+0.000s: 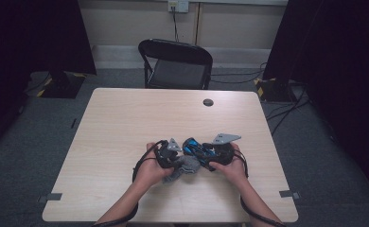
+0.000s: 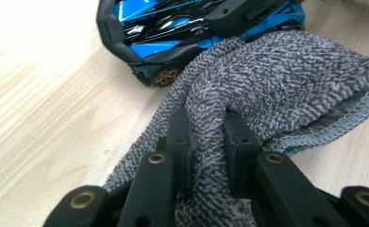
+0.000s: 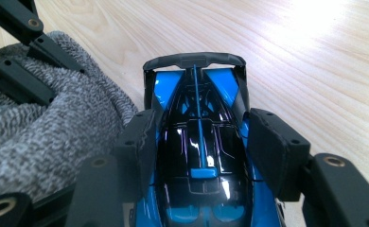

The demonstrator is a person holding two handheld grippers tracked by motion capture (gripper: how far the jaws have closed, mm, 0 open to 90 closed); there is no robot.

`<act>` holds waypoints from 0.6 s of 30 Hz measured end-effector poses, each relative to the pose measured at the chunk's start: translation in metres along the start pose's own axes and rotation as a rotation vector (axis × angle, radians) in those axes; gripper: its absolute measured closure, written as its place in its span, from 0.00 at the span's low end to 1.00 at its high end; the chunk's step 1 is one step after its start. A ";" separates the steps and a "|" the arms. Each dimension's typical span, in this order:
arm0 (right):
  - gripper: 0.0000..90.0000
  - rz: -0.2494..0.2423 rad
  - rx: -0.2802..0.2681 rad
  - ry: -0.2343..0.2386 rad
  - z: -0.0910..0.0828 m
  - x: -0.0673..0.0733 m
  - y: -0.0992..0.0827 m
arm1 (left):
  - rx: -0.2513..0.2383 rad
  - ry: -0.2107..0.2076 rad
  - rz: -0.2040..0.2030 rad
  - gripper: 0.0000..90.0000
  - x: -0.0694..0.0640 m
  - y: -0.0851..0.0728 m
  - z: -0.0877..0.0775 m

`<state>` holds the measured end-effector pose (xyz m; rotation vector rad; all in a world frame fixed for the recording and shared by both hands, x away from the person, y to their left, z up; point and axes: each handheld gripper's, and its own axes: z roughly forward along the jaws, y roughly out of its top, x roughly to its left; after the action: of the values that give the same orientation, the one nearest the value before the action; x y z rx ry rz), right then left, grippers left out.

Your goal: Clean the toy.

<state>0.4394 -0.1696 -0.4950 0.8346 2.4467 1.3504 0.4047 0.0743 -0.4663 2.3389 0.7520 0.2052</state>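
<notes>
A pale wooden table (image 1: 126, 123) is seen from the high view, with both hands brought together near its front edge. On the left, the left claw (image 1: 169, 158) is held low over a grey terry cloth (image 1: 185, 166), which lies bunched on the table between the two hands. In the left gripper view a thick fold of the cloth (image 2: 267, 80) is pinched between the two black jaws, so this claw (image 2: 208, 137) is clenched on the cloth; the rest of the cloth is spread to the right, its stitched hem resting on the wood. Just beyond the cloth, a blue and black toy car (image 2: 182, 28) is seen, touched by the fabric along its side.

Further right, the toy car (image 1: 197, 147) is gripped by the right claw (image 1: 211, 153). In the right gripper view the car (image 3: 199, 137) is shown lengthwise between the jaws, its rear wing pointing away, with a pad pressed against each flank, so the right claw (image 3: 199, 142) is grasping the car. The cloth (image 3: 45, 137) is bunched against the car's left side there.

Behind the table a black folding chair (image 1: 175, 64) is placed
</notes>
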 end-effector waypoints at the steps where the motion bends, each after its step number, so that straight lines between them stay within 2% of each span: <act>1: 0.49 -0.001 0.000 -0.001 0.000 0.000 0.000 | -0.001 0.001 0.000 0.84 0.001 0.000 0.000; 15: 0.49 -0.007 -0.002 -0.002 0.000 0.000 0.000 | 0.001 0.023 -0.016 0.84 0.011 -0.001 -0.003; 18: 0.49 -0.008 -0.003 -0.002 0.000 0.001 -0.001 | -0.005 0.039 -0.021 0.84 0.014 -0.002 -0.003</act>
<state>0.4387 -0.1697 -0.4953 0.8248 2.4434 1.3490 0.4142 0.0850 -0.4657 2.3270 0.7933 0.2444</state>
